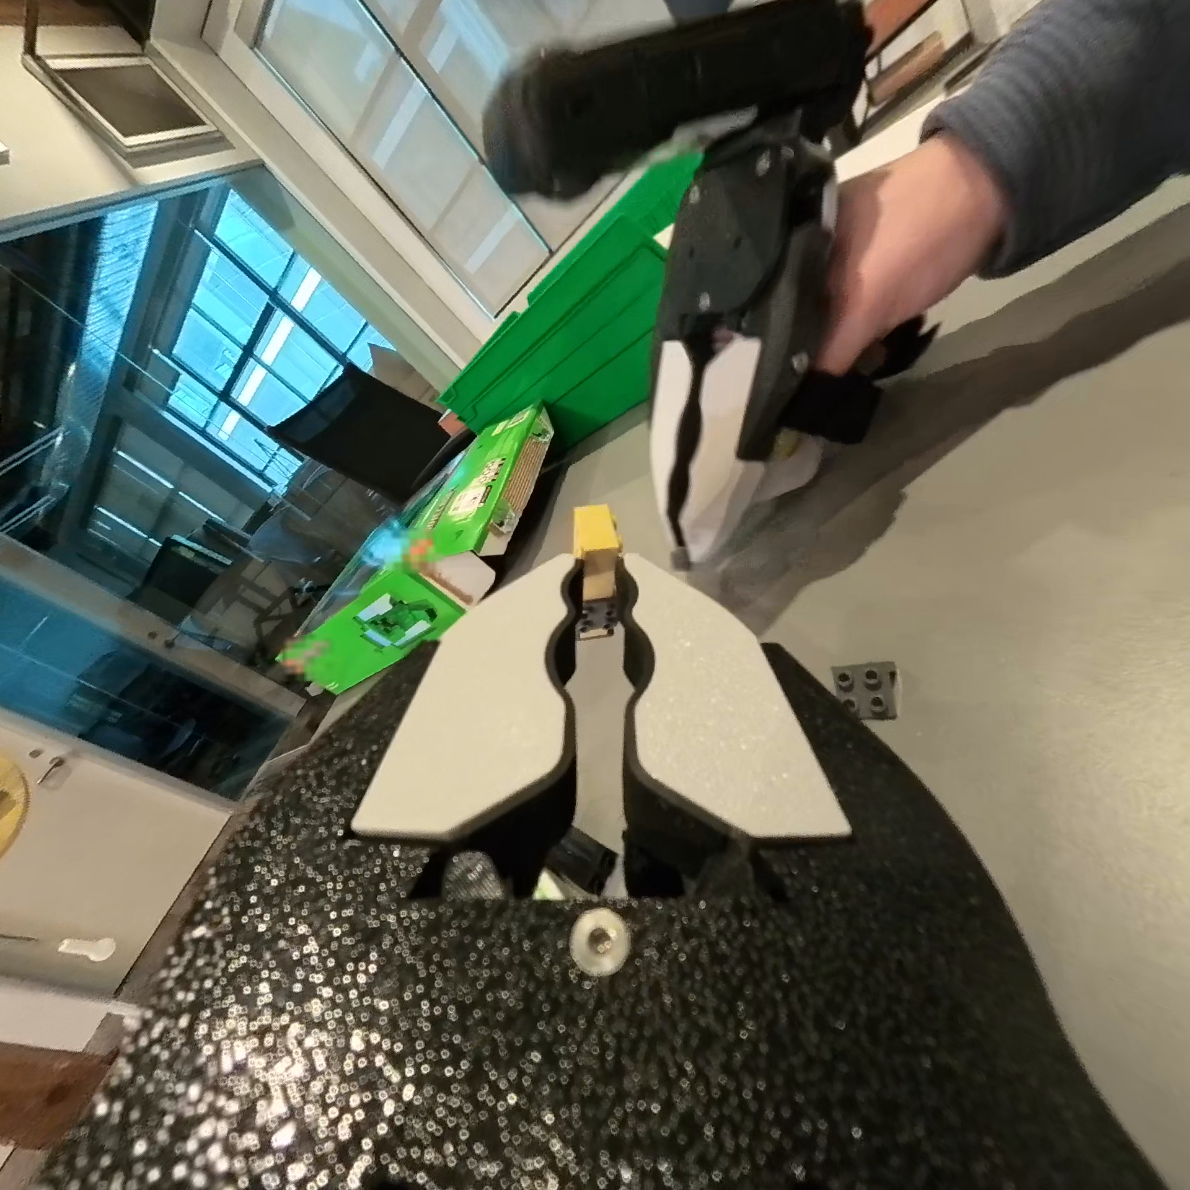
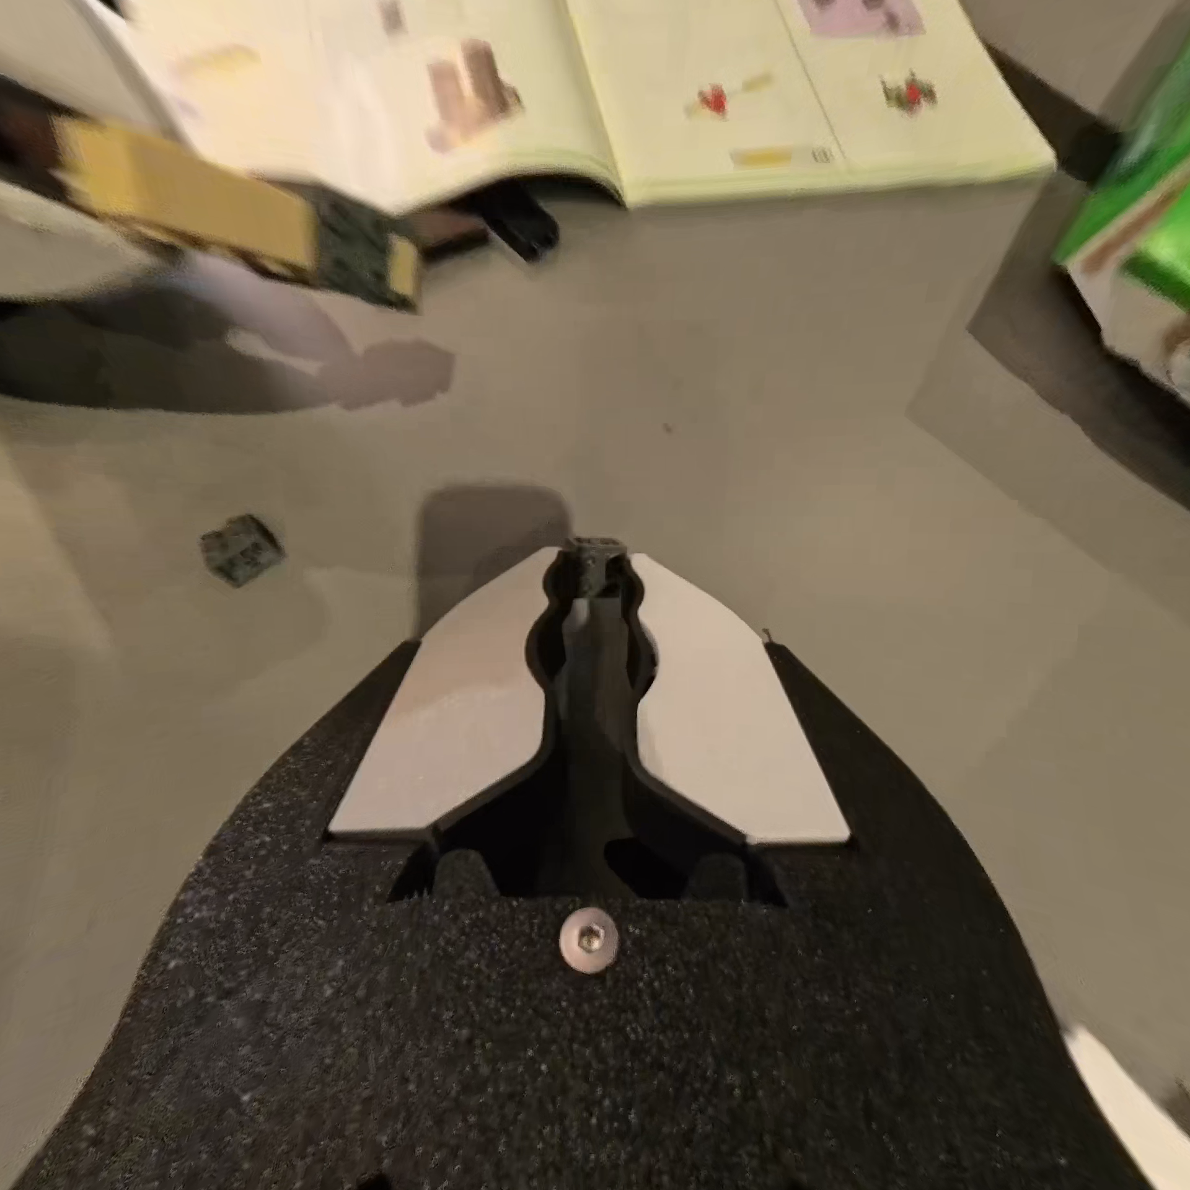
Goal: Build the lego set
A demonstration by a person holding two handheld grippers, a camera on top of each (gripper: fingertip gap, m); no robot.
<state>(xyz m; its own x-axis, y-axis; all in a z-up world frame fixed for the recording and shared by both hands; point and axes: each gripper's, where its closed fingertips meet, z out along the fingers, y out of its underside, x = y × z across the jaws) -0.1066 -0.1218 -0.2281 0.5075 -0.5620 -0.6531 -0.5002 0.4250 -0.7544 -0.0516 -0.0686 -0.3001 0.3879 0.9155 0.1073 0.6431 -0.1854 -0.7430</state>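
Observation:
My left gripper (image 1: 597,583) is shut on a small lego assembly (image 1: 596,547) of yellow, tan and dark bricks, held above the grey table. The same assembly (image 2: 245,212) shows blurred at the upper left of the right wrist view. My right gripper (image 2: 595,560) is shut on a small dark lego piece (image 2: 594,559) at its fingertips, just above the table. In the left wrist view the right gripper (image 1: 682,534) hangs point-down, held by a hand (image 1: 901,257), just right of the assembly. A dark grey 2x2 plate (image 1: 866,690) lies loose on the table; it also shows in the right wrist view (image 2: 241,548).
An open instruction booklet (image 2: 644,96) lies at the far side of the table with a black part (image 2: 525,225) at its edge. A green lego box (image 1: 412,579) and green bins (image 1: 579,348) stand near the table's edge; the box also shows at the right (image 2: 1133,212). The tips of one gripper are about 11 centimeters away from the tips of the other. About 8 centimeters separates my left fingertips from the dark grey 2x2 plate (image 1: 866,690). Seen from the right wrist view (image 2: 225,539) as well.

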